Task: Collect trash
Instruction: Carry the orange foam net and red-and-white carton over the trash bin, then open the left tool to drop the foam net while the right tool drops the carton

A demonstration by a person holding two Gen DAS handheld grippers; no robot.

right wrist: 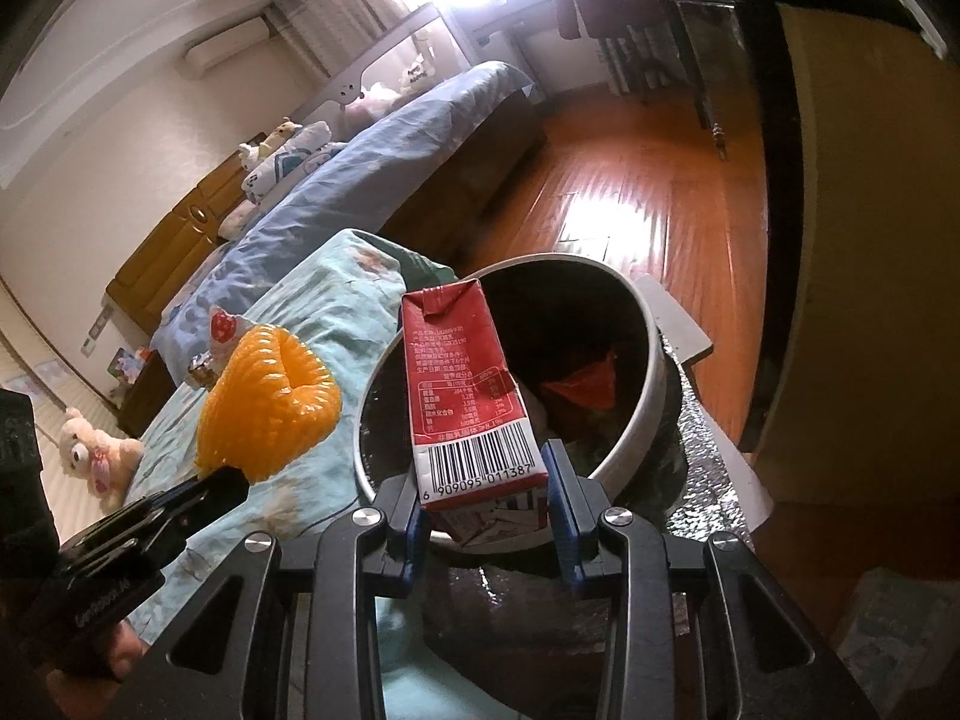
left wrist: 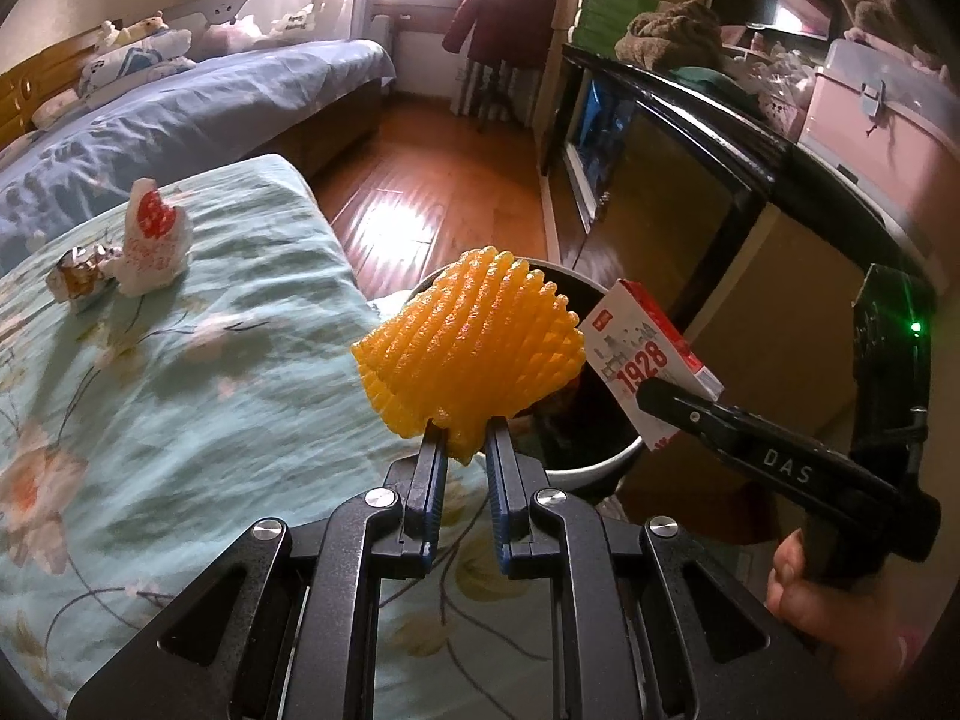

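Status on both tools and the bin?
Left tool shut on orange foam net. Right tool shut on milk carton, over the bin. Two wrappers left on bedspread.

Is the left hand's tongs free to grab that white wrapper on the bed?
Probably not yet: the left tongs are shut on the orange foam net, though the white wrapper lies unobstructed on the bed.

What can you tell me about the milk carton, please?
The milk carton is a small rectangular paper box, red and white, with a barcode and a printed nutrition table on one face and "1928" on another. Its folded top looks sealed; no straw shows. The right gripper clamps its lower end between both fingers, so it tilts up and forward over the open bin. Only the fingers touch it; the orange foam net hangs apart, to its left.
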